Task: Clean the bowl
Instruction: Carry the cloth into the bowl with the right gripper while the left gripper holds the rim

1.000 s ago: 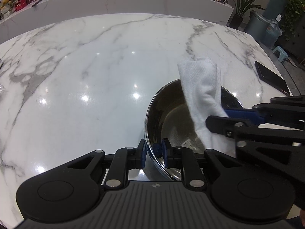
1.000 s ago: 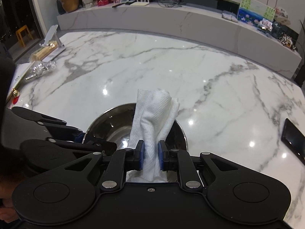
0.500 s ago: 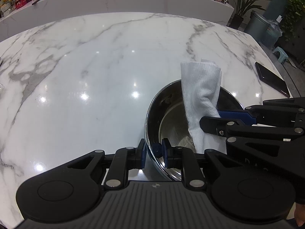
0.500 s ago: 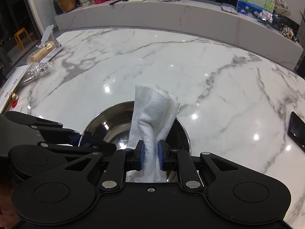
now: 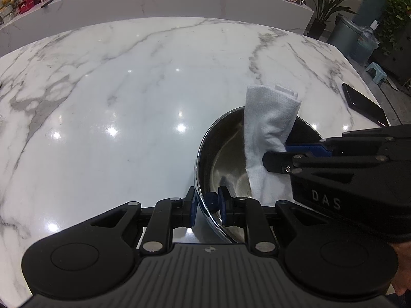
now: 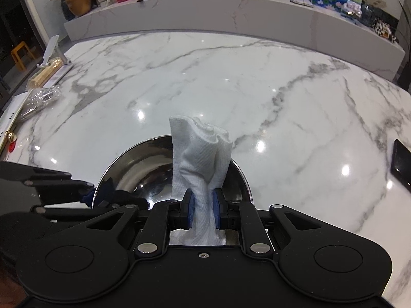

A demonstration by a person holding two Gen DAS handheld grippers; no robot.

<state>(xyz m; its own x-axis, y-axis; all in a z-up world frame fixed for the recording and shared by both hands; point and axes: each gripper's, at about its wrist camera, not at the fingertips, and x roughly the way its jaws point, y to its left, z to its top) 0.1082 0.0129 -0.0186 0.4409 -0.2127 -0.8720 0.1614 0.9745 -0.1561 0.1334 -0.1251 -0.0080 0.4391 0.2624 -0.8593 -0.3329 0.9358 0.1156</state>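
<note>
The left tool (image 5: 207, 204) is clamped on the near rim of a stainless steel bowl (image 5: 205, 154): one blue pad sits outside the wall, the other inside. The bowl stands on the white marble tabletop (image 5: 115, 102), directly ahead of this tool.

The right tool (image 6: 203, 209) is closed on a folded white paper towel (image 6: 200, 159), pinching it near its lower part; the free upper end stands above the jaws and rises past the bowl's far rim. In the left wrist view this tool reaches in from the right, over the bowl's right side. The towel's lower end hangs down inside the bowl; whether it presses on the metal is hard to tell, since the tool's body hides that spot.

Further right of the right tool, a dark phone (image 6: 402, 165) lies flat near the tabletop's edge. Far to its left, by the opposite edge, lie a crinkled clear plastic bag (image 6: 42, 100) and a white stand (image 6: 51, 51). Beyond the tabletop runs a long marble ledge (image 6: 231, 15) carrying small boxes, a router and pictures.
</note>
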